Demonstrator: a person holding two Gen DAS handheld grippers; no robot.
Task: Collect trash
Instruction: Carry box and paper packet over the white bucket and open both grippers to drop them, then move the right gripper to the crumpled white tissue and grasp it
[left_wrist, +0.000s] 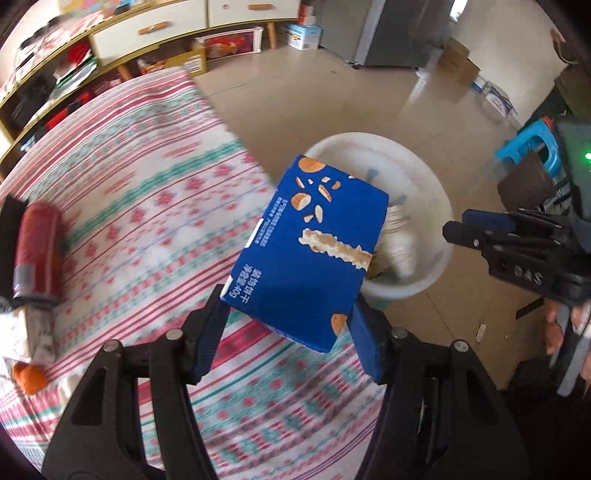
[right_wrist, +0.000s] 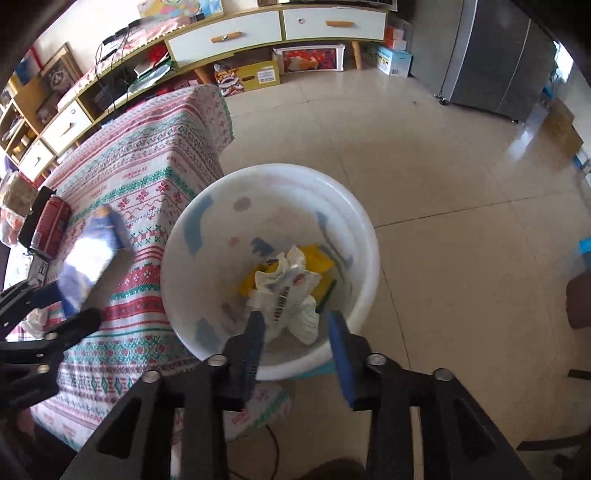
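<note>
Patterned tablecloth (right_wrist: 147, 192) beside tiled floor (right_wrist: 443, 166)

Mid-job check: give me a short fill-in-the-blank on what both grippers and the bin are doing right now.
1. The left gripper is shut on a ____ cardboard biscuit box.
2. The right gripper hangs open and ____ above the white plastic bin.
3. The bin stands on the ____, beside the table.

Missing words: blue; empty; floor

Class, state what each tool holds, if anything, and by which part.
Left tool grips the blue box by its lower end, a finger on each side. Right tool is open, holding nothing.
</note>
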